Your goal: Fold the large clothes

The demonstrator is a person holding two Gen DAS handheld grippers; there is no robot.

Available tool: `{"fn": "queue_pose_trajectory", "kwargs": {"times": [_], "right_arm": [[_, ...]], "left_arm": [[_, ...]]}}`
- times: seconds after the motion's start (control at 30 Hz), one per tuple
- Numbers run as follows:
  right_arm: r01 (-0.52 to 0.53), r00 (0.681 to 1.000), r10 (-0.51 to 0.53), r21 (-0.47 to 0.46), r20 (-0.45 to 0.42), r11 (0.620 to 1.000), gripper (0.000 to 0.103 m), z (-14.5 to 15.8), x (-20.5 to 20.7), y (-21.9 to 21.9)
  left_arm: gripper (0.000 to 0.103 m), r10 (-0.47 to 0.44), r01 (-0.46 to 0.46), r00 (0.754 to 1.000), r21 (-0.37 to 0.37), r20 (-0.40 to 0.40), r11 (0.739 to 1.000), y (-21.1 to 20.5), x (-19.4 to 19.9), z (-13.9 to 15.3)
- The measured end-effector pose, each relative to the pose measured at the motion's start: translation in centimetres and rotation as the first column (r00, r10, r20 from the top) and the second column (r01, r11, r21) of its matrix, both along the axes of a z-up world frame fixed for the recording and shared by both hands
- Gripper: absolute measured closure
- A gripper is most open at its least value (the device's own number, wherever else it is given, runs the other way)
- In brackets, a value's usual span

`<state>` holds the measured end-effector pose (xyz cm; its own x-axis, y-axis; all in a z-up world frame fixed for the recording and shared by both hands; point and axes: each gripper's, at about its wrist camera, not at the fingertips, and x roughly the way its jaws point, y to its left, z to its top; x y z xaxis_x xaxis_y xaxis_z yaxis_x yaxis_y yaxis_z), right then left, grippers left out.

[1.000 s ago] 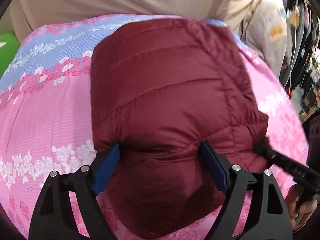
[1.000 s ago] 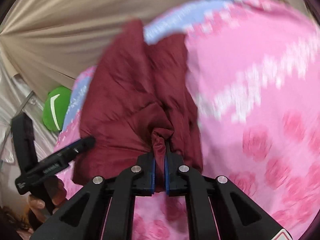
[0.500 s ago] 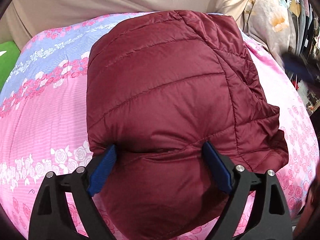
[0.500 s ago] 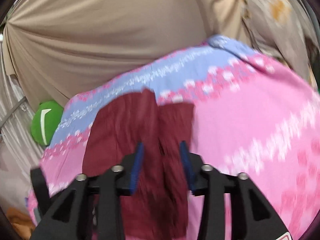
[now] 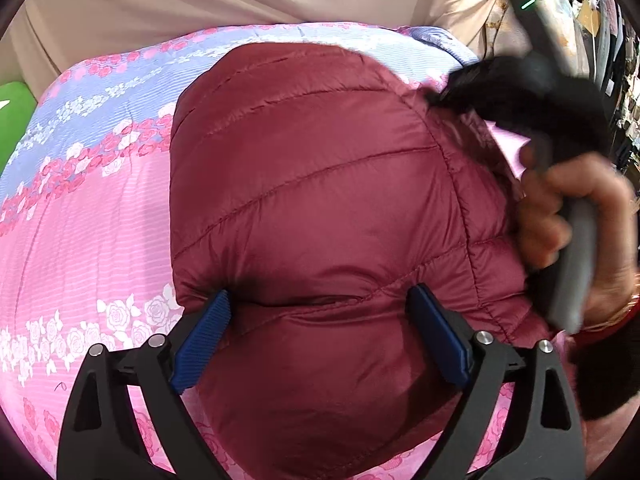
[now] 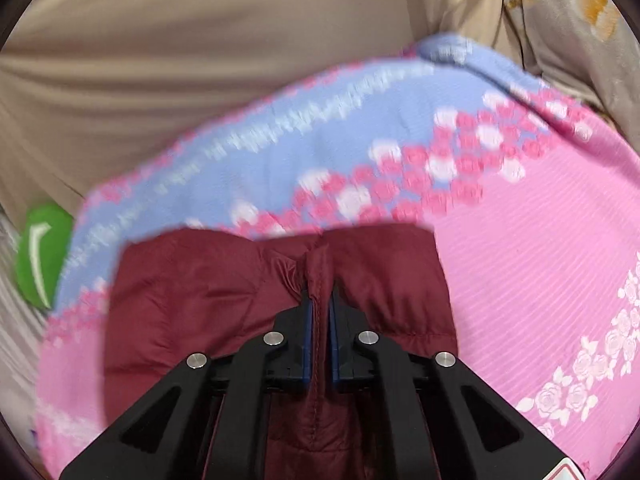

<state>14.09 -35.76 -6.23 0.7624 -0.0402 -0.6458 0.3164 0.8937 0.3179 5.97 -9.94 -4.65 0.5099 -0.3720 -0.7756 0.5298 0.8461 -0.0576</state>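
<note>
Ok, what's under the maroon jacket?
The jacket lies on a pink and blue floral sheet, which shows all around it. What is beneath the sheet is covered.

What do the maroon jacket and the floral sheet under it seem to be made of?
Maroon jacket: likely a thin, slightly shiny synthetic shell over padding, judging by its stitched puffy channels. Floral sheet: matte woven fabric, possibly cotton, with fine ribbed lines.

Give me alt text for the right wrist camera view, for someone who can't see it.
The right gripper is shut on a pinched fold of a maroon puffer jacket, seen between its blue-padded fingers. The jacket lies on a pink and blue floral bedsheet, with beige cloth behind.
</note>
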Motion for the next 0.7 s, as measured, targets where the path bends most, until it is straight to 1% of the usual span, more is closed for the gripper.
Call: {"fn": "queue_pose_trajectory", "kwargs": {"times": [0.03,0.13,0.23,0.3,0.33,0.37,0.4,0.43,0.53,0.57,0.6,0.63,0.7], "right_arm": [[-0.003,0.999,0.003,-0.015,-0.036,1.0,0.098,-1.4,0.7,0.2],[-0.01,0.997,0.005,-0.06,-0.08,0.998,0.098,-2.8,1.8,0.7],[-0.027,0.994,0.019,-0.079,-0.103,0.997,0.096,-3.0,2.4,0.8],[-0.045,0.992,0.036,-0.073,-0.12,0.996,0.096,-2.9,2.6,0.5],[-0.021,0.993,0.012,-0.072,-0.122,0.997,0.096,-2.3,1.9,0.1],[0.001,0.994,-0.009,-0.068,-0.107,0.998,0.094,-1.8,1.1,-0.2],[0.02,0.998,-0.023,-0.052,-0.064,0.998,0.087,-0.7,-0.6,-0.4],[0.014,1.0,-0.015,-0.044,-0.013,0.999,0.085,0.6,-2.6,-0.3],[-0.035,0.998,0.038,-0.07,0.053,0.997,0.085,2.8,-7.7,1.0],[-0.057,0.997,0.061,-0.071,0.052,0.996,0.085,2.9,-8.8,1.6],[-0.086,0.995,0.09,-0.067,0.049,0.994,0.088,2.7,-9.9,2.3],[-0.113,0.992,0.115,-0.058,0.044,0.992,0.089,2.4,-11.1,3.0],[-0.149,0.989,0.15,-0.044,0.011,0.988,0.09,0.9,-13.6,4.3]], "left_arm": [[0.013,-0.008,0.008,1.0,-0.005,0.004,1.0,-0.1,-0.1,0.0],[0.013,-0.017,0.017,1.0,0.008,0.023,1.0,-0.5,-0.3,-0.1],[0.012,-0.014,0.014,1.0,0.01,0.026,1.0,-0.8,-0.3,-0.4],[0.012,-0.016,0.016,1.0,0.01,0.02,1.0,-0.8,-0.2,-0.3],[0.014,-0.017,0.017,1.0,0.006,0.015,1.0,-0.5,-0.1,-0.2],[0.016,-0.014,0.014,1.0,-0.015,0.003,1.0,0.1,0.1,0.4],[0.02,-0.01,0.01,1.0,-0.046,-0.005,0.999,0.9,0.2,1.2],[0.02,-0.004,0.003,1.0,-0.081,-0.007,0.997,1.7,0.5,2.2],[0.02,0.037,-0.033,0.999,-0.149,0.024,0.988,3.5,1.6,5.1],[0.02,0.04,-0.036,0.999,-0.161,0.024,0.986,3.6,1.9,5.7],[0.02,0.04,-0.036,0.999,-0.176,0.016,0.984,3.7,2.3,6.1],[0.02,0.035,-0.034,0.999,-0.182,0.001,0.983,3.6,2.5,6.2],[0.02,0.013,-0.019,0.999,-0.173,-0.031,0.985,3.3,2.4,5.6]]}}
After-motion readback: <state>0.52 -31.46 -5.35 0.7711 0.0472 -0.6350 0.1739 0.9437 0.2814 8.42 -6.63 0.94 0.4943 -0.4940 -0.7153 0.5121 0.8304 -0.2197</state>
